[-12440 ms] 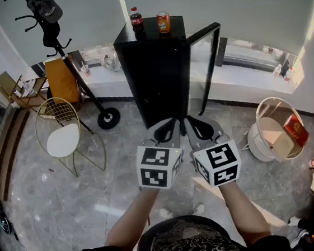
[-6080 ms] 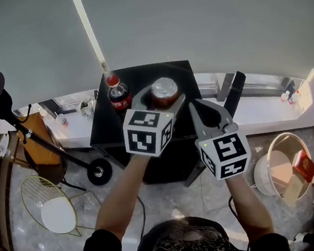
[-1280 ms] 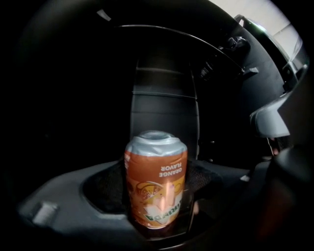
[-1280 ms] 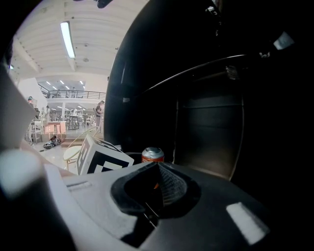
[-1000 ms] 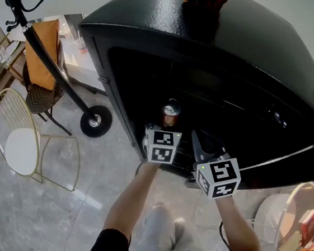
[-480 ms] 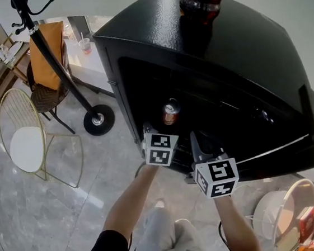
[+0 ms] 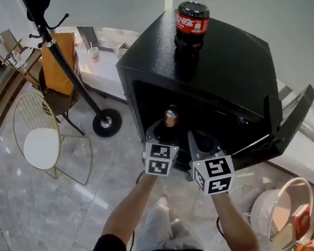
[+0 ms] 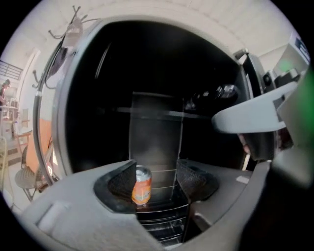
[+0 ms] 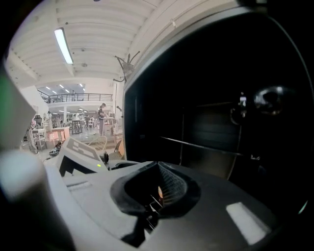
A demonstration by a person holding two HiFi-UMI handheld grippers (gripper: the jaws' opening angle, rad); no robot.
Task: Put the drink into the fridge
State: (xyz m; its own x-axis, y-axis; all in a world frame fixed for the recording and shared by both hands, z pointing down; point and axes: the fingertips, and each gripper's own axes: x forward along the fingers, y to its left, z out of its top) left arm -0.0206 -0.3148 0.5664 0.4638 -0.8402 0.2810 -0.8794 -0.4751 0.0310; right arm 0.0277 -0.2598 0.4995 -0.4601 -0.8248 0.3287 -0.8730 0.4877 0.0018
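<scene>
An orange drink can (image 7: 170,116) stands upright on a wire shelf inside the open black fridge (image 7: 226,63). My left gripper (image 7: 159,134) hovers just in front of the fridge opening, a little short of the can. In the left gripper view the can (image 8: 142,185) shows through the gap of the left gripper (image 8: 156,177); its jaws are closing, and neither pad touches the can. My right gripper (image 7: 200,144) sits beside it to the right. In the right gripper view the right gripper (image 9: 159,190) has its pads together and holds nothing. A cola bottle (image 7: 190,24) stands on the fridge top.
The fridge door (image 7: 292,117) hangs open to the right. A black coat stand (image 7: 76,80) and a gold wire chair (image 7: 46,140) are to the left on the marble floor. A white basket (image 7: 280,215) with a red box sits at the lower right.
Both grippers have drawn back a little from the fridge opening while the can stays on its shelf. The head view has risen, showing the whole cola bottle and the open door.
</scene>
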